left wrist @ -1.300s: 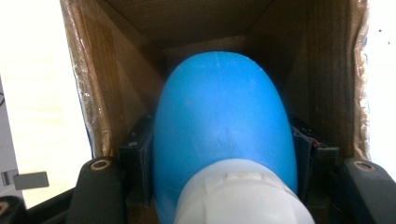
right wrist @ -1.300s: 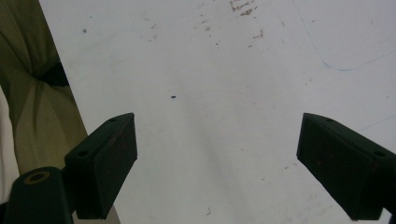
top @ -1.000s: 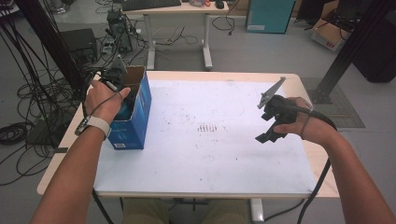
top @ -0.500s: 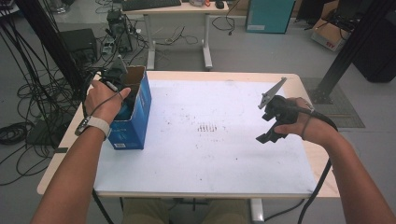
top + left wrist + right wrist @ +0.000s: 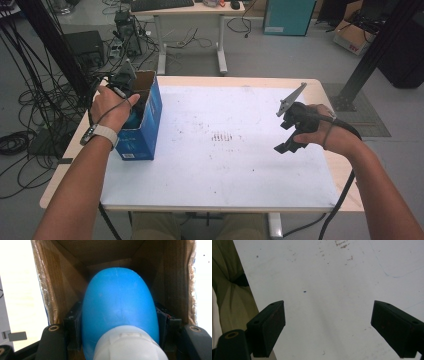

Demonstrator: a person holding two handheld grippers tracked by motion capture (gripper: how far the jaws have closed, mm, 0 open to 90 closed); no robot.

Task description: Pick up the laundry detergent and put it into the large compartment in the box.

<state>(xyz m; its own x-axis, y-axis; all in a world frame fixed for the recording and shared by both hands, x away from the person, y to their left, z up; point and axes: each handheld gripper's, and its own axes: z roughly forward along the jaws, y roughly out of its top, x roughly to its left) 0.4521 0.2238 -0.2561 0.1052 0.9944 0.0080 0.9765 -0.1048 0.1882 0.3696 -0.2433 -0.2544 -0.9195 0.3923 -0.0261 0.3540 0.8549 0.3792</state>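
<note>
A blue bottle [image 5: 120, 295] with a white cap [image 5: 127, 345] sits inside an open cardboard box [image 5: 57, 277]. My left gripper [image 5: 119, 325] is shut on the bottle, its black pads [image 5: 75, 327] pressing both sides. In the high view this blue-sided box [image 5: 145, 125] stands at the table's left edge, and my left gripper [image 5: 124, 82] reaches into it from above. My right gripper [image 5: 286, 135] hovers over the right part of the white table top [image 5: 225, 170]. Its jaws [image 5: 328, 327] stand wide open with nothing between them.
The table's wooden rim [image 5: 70, 165] runs just left of the box. On the floor lie cables [image 5: 30, 115] at the left, with a desk [image 5: 190, 7] and a teal cabinet [image 5: 287, 15] behind and a black post [image 5: 375, 50] at the right.
</note>
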